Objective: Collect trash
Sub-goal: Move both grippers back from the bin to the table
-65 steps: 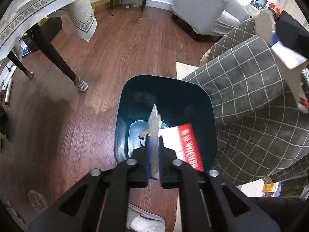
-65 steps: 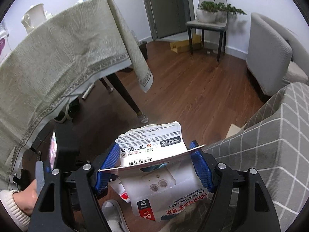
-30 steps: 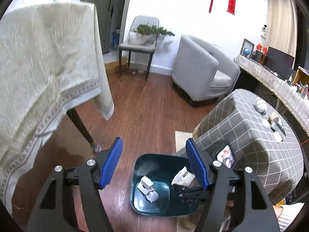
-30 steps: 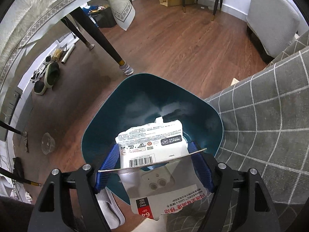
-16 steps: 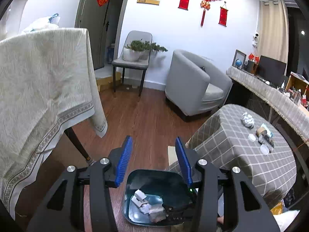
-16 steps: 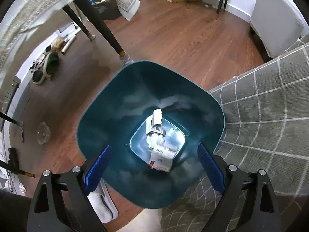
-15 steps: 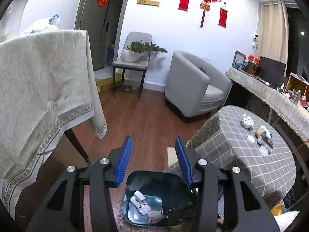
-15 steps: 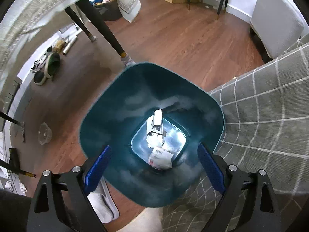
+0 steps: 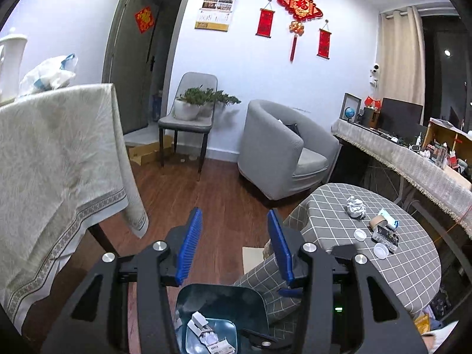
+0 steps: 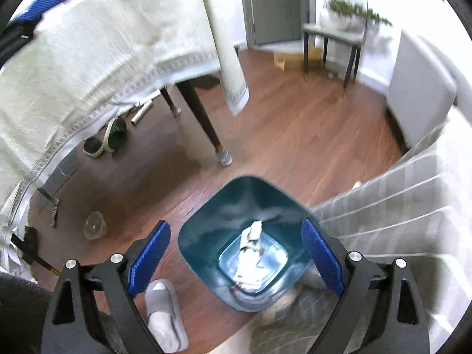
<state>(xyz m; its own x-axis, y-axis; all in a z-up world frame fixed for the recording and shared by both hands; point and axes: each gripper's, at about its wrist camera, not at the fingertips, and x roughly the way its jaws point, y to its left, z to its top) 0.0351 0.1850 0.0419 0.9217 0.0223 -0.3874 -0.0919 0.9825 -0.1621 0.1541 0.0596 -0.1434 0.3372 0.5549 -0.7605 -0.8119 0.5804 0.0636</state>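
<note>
The floor is reddish-brown wood plank (image 10: 295,135). A round table under a grey checked cloth (image 9: 392,265) stands just beside the dark teal plastic waste bin (image 10: 206,236); a second table under a cream patterned cloth (image 9: 53,159) stands across the floor. A grey tub armchair (image 9: 283,153) and a grey chair bearing a potted plant (image 9: 188,118) stand against the white wall.

White cardboard and paper scraps (image 10: 250,262) lie at the bin bottom. A crumpled foil ball (image 9: 355,206), a tape roll (image 9: 377,222) and white caps (image 9: 360,234) lie on the checked cloth.

Left gripper (image 9: 234,247): jaws apart, nothing between them. Right gripper (image 10: 236,256): jaws spread wide, empty, above the bin.
</note>
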